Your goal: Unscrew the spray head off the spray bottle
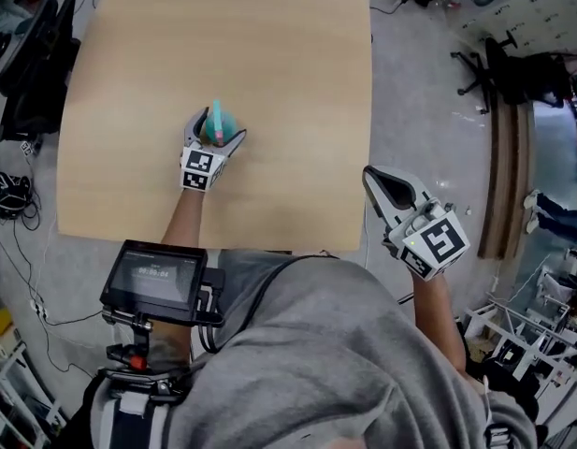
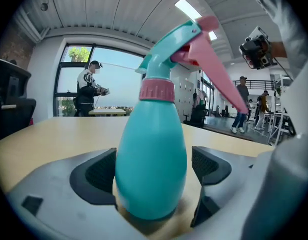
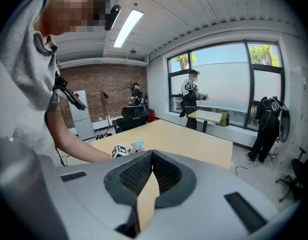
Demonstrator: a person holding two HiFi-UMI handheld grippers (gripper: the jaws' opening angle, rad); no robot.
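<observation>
A teal spray bottle (image 1: pixel 216 127) stands upright on the wooden table (image 1: pixel 288 82), a little left of the middle. Its teal spray head (image 2: pixel 178 39) with a pink trigger sits on a pink collar (image 2: pixel 156 90). My left gripper (image 1: pixel 216 138) is open around the bottle's body (image 2: pixel 151 169). A clear gap shows at the right pad (image 2: pixel 208 164), and the left pad (image 2: pixel 96 171) stands close beside the bottle. My right gripper (image 1: pixel 372 180) hovers off the table's right front corner, shut with nothing between its fingers (image 3: pixel 151 171). The left gripper and bottle show small in the right gripper view (image 3: pixel 131 148).
Black office chairs (image 1: pixel 36 73) and cables stand on the floor left of the table. Another chair (image 1: pixel 512 64) and a curved wooden piece (image 1: pixel 508 176) lie to the right. A screen device (image 1: pixel 157 279) hangs at the person's chest. People stand by the far windows (image 2: pixel 89 91).
</observation>
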